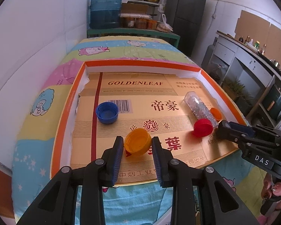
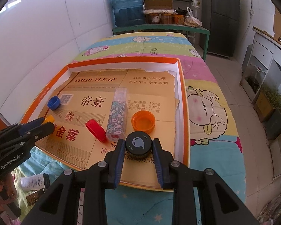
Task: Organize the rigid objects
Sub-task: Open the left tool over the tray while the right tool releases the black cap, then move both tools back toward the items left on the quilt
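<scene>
Two light, stiff caps: we pinch yellow plastic cap (image 1: pixel 138 142) in left hand-held gripper (image 1: pixel 137 146), black plastic cap (image 2: pixel 138 145) in right hand-held gripper (image 2: pixel 138 150), by the rims.

Glossy plastic yellow cap (image 1: pixel 138 142), matt black cap (image 2: pixel 138 145), printed cardboard tray (image 1: pixel 69 101).
</scene>
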`<move>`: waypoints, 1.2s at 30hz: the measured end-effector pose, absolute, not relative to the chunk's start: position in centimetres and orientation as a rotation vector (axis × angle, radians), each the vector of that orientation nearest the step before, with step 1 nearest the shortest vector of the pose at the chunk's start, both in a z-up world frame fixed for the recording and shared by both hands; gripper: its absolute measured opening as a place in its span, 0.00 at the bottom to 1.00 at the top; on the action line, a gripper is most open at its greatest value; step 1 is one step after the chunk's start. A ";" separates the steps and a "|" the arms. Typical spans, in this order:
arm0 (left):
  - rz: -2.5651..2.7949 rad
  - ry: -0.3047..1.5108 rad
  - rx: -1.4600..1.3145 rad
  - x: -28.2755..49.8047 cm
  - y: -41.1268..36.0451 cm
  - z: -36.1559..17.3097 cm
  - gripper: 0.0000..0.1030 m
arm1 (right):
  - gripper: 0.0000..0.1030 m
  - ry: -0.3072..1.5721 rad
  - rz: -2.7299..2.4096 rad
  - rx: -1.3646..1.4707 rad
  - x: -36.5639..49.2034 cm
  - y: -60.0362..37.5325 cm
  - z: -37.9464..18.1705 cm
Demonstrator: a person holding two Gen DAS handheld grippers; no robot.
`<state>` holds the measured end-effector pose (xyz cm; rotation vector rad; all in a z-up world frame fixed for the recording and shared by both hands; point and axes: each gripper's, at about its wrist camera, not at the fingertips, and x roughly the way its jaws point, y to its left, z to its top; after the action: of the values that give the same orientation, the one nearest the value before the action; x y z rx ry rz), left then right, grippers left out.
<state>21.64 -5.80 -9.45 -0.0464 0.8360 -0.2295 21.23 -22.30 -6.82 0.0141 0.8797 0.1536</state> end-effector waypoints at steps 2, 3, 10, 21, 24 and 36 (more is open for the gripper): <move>-0.228 0.836 -0.049 21.7 -5.7 -9.4 0.40 | 0.29 0.878 0.150 0.009 21.2 -22.2 -6.8; -0.226 0.836 -0.054 21.7 -5.6 -9.4 0.42 | 0.29 0.876 0.150 0.007 21.1 -22.2 -6.7; -0.227 0.824 -0.081 21.5 -5.0 -8.8 0.44 | 0.29 0.857 0.145 0.002 20.7 -21.9 -6.1; -0.239 0.795 -0.086 20.0 -4.6 -7.5 0.44 | 0.29 0.837 0.139 0.010 19.5 -21.9 -5.1; -0.240 0.791 -0.091 19.6 -4.3 -7.3 0.44 | 0.29 0.833 0.137 0.011 19.0 -21.8 -4.8; -0.243 0.763 -0.105 16.5 -3.2 -5.8 0.44 | 0.29 0.801 0.133 0.007 16.2 -21.1 -3.1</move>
<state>16.50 -3.18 -5.81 -0.1046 0.7627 -0.2432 16.18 -21.05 -3.13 0.0075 0.8006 0.1333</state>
